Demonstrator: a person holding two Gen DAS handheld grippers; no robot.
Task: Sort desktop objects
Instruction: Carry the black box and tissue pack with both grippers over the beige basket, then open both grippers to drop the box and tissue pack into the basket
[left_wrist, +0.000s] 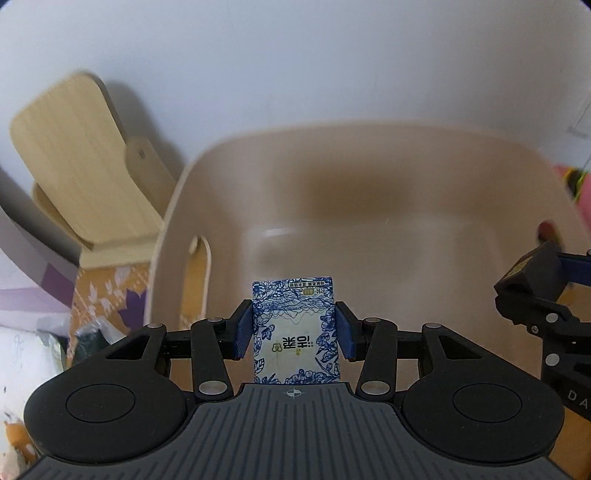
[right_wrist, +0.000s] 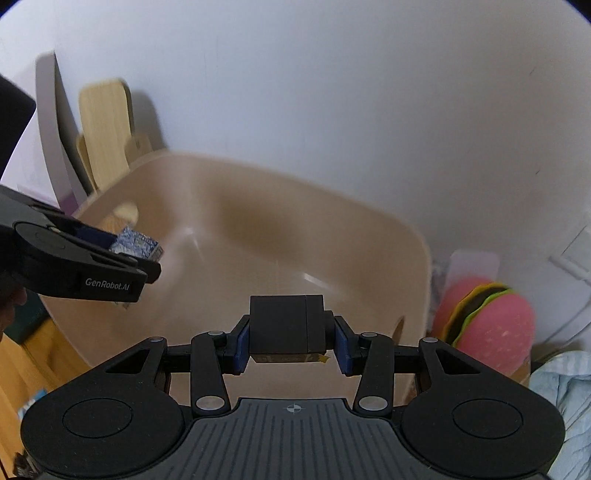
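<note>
My left gripper (left_wrist: 294, 330) is shut on a blue-and-white floral tissue pack (left_wrist: 295, 328) and holds it over the near rim of a beige plastic bin (left_wrist: 369, 184). The pack also shows in the right wrist view (right_wrist: 138, 245), held by the left gripper (right_wrist: 122, 258) above the bin's left side. My right gripper (right_wrist: 291, 349) is shut on a black box-shaped object (right_wrist: 286, 325) above the bin's near edge (right_wrist: 258, 206). The right gripper (left_wrist: 532, 284) with its black object shows at the right edge of the left wrist view.
A wooden board (left_wrist: 81, 162) leans on the white wall left of the bin. A pink burger-shaped toy (right_wrist: 487, 321) and a light blue cloth (right_wrist: 561, 398) lie right of the bin. An orange patterned tablecloth (left_wrist: 107, 291) covers the table.
</note>
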